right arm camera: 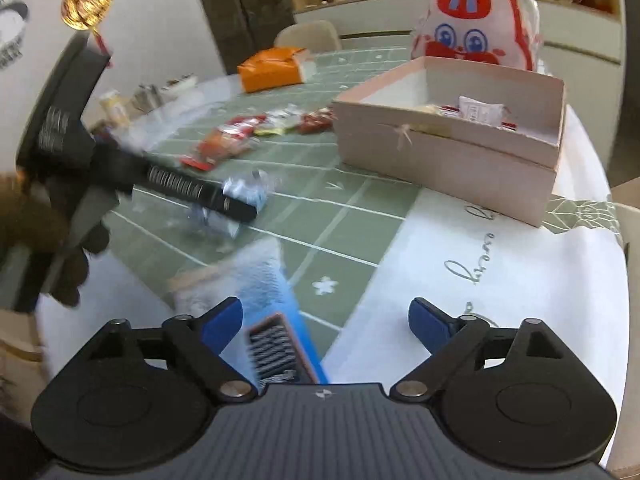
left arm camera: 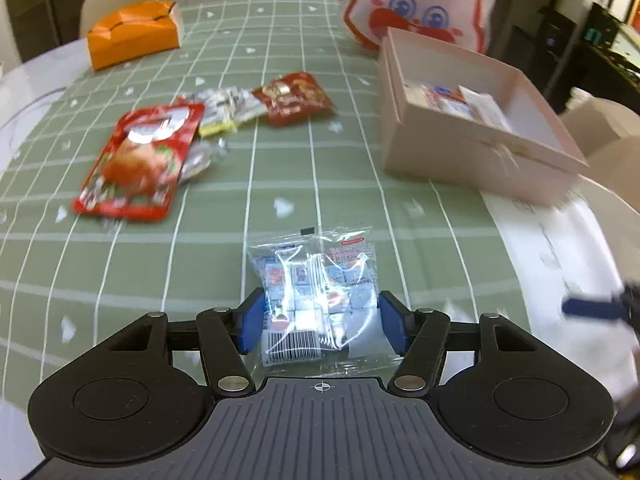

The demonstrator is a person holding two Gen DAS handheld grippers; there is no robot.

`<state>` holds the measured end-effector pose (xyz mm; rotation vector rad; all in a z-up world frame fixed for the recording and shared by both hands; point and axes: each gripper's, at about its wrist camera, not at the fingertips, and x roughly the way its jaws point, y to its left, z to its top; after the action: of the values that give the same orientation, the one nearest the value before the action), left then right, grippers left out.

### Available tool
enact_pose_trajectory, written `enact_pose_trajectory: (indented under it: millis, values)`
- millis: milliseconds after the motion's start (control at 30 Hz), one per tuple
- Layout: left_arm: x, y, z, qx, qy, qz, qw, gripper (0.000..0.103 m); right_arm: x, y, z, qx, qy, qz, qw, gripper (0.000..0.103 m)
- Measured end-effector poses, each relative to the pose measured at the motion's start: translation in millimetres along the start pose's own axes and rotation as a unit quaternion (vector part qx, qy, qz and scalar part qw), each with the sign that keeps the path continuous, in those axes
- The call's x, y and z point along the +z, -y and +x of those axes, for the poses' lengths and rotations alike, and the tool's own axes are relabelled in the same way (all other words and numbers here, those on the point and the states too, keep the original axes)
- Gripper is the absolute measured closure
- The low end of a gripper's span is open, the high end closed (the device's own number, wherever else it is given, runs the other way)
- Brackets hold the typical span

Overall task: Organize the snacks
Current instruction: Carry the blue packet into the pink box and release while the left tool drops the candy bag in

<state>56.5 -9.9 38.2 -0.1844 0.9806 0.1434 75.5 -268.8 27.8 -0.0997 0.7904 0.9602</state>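
My left gripper is shut on a clear packet of small white and blue sweets, held just above the green checked tablecloth. The pink box with several packets inside stands to the right; it also shows in the right wrist view. A large red snack bag, a silver packet and a small red packet lie ahead on the left. My right gripper is open; a blurred blue packet lies by its left finger. The left gripper with its packet shows at left.
An orange box stands at the far left of the table. A white and red rabbit-shaped bag stands behind the pink box. Chairs stand behind the table. A white runner with script covers the table's near right edge.
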Motion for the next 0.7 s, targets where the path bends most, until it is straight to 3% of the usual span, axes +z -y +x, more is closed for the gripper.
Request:
enact_pose_trajectory:
  millis: [100,333,400,500,600,700]
  values:
    - [-17.7,-14.4,-13.3,-0.023,-0.020,0.007,0.9995,0.038,4.4,-20.8,1.0,0.006,-0.014,-0.034,0.999,0.012]
    - [-38.7,-36.8,-36.4,-0.052,-0.043,0.051,0.9964,0.038,-0.7,-72.6,46.1,-0.055,-0.081,-0.097,0.990,0.011]
    - [-42.5,-39.1,-37.6,-0.069,-0.051,0.070,0.9939,0.038,-0.1,-85.4,50.3,-0.075,-0.096,-0.119,0.985,0.014]
    - [-47.5,-39.6,-37.2,-0.093,-0.059,0.091,0.9898,0.038,6.3,-91.3,45.5,-0.082,-0.118,-0.097,0.985,0.024]
    - [-43.5,-38.4,-44.4,-0.130,-0.064,0.101,0.9842,0.038,22.5,-95.5,22.6,-0.116,-0.104,-0.079,0.985,0.025]
    - [-18.0,-35.7,-69.2,-0.192,-0.030,0.104,0.9753,0.038,56.7,-91.5,-18.7,-0.135,-0.051,-0.049,0.988,0.025]
